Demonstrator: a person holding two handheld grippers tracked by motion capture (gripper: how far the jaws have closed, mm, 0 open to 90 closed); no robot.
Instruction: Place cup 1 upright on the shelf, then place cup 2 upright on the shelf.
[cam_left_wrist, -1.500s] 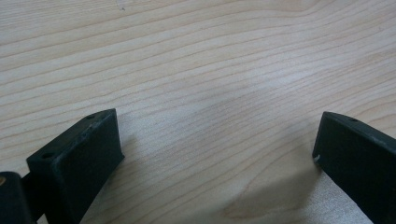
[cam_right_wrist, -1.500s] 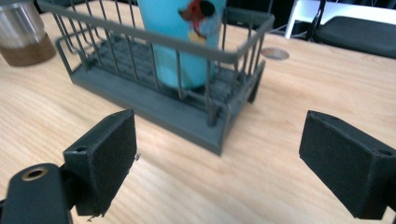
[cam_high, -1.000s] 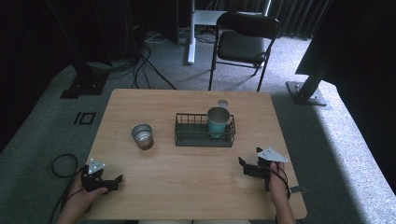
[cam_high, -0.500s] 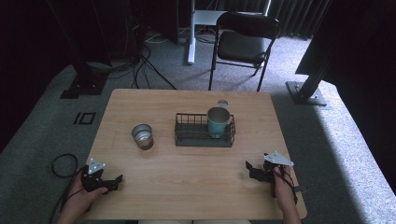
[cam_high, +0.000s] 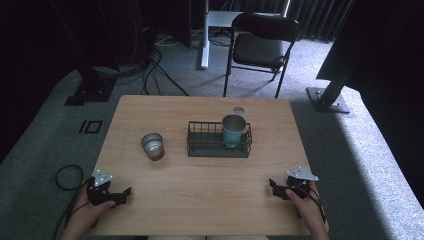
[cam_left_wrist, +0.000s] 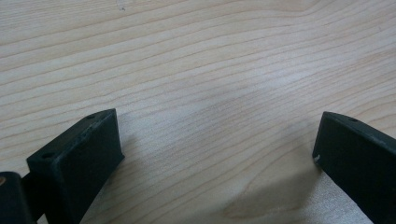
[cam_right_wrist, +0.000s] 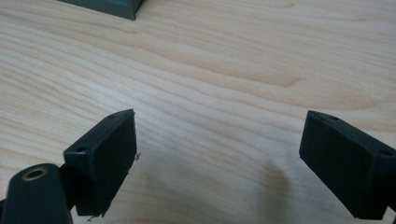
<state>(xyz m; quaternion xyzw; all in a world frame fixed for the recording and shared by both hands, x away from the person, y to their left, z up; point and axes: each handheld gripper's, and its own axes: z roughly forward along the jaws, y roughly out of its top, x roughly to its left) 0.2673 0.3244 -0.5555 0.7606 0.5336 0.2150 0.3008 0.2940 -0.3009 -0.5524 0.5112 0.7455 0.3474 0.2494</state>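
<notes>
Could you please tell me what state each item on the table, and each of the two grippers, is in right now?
Teal metal mug: upright, standing inside the basket's right end.
Black wire basket: upright on the table, holding just the mug.
Small silver metal cup: upright, open, left of the basket.
Left gripper: open, holding nothing.
Right gripper: open, holding nothing.

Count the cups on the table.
2: a metal cup standing on the bare table left of the wire basket, and a teal cup inside the basket's right end.
</notes>
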